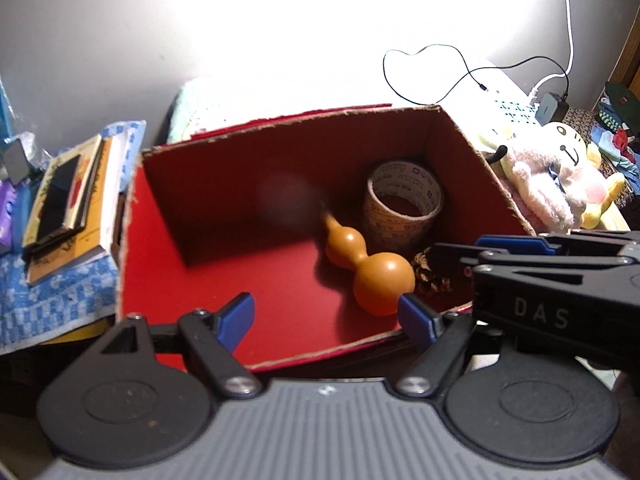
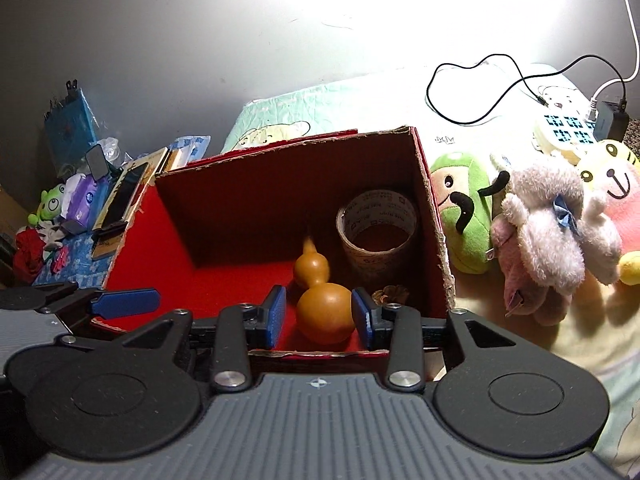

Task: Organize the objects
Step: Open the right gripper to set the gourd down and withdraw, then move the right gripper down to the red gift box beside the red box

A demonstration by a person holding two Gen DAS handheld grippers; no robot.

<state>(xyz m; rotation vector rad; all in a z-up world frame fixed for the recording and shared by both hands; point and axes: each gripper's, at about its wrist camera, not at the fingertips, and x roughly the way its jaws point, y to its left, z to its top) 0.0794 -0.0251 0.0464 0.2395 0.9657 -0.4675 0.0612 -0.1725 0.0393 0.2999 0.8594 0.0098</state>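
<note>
Left of the box, a stack of books (image 1: 70, 208) lay on a blue patterned cloth (image 1: 52, 300). To its right, plush toys (image 2: 552, 232) huddled together; farther back, a black cable (image 2: 480, 92) looped toward a charger (image 2: 610, 120).

Gourd (image 1: 362, 264) stem tip blurred; pinecone (image 1: 430, 276) perhaps, half hidden

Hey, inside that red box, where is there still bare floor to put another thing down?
The red box has bare floor on its left side, bordered by the left wall, the back wall and the gourd. The right side is crowded: the tape roll fills the back right corner, with a pine cone in front of it beside the gourd.
</note>
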